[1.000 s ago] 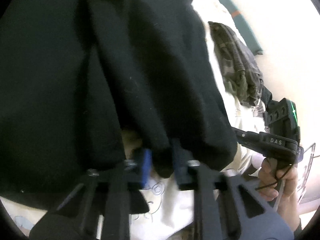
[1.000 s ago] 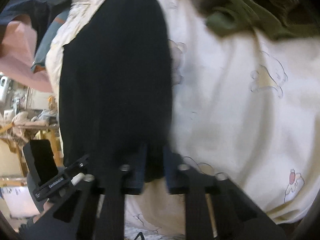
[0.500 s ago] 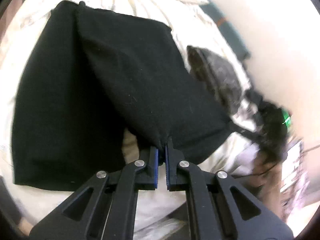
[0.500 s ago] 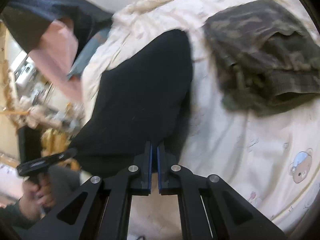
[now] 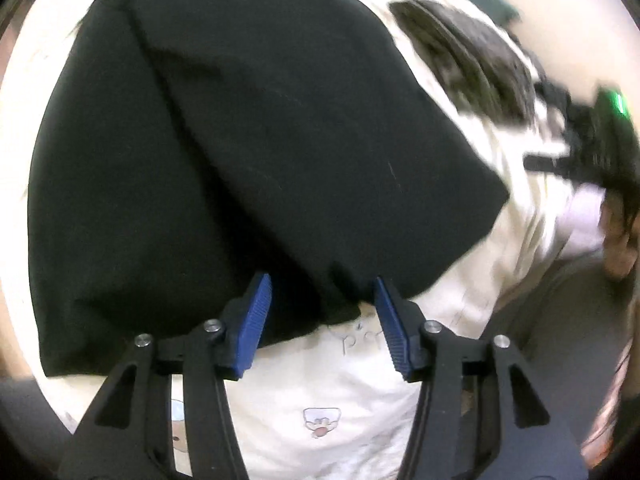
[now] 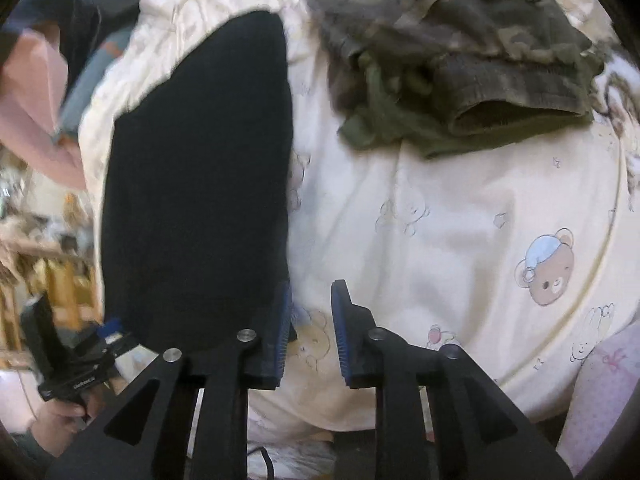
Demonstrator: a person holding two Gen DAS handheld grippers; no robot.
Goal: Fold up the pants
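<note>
Black pants [image 5: 248, 152] lie folded over on the cream bedsheet [image 6: 440, 208], left of a camouflage garment [image 6: 460, 48]. Left gripper [image 5: 322, 320] and right gripper [image 6: 310, 332] are both opening, nothing pinched between the pads. Fabric looks soft, light and limp; best gripped at near-edge corners.

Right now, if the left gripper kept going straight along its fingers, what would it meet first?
Most likely the near edge of the folded black pants, lying between the opening fingers of the left gripper, though depth is unclear; the cream bear-print bedding lies just below.
</note>
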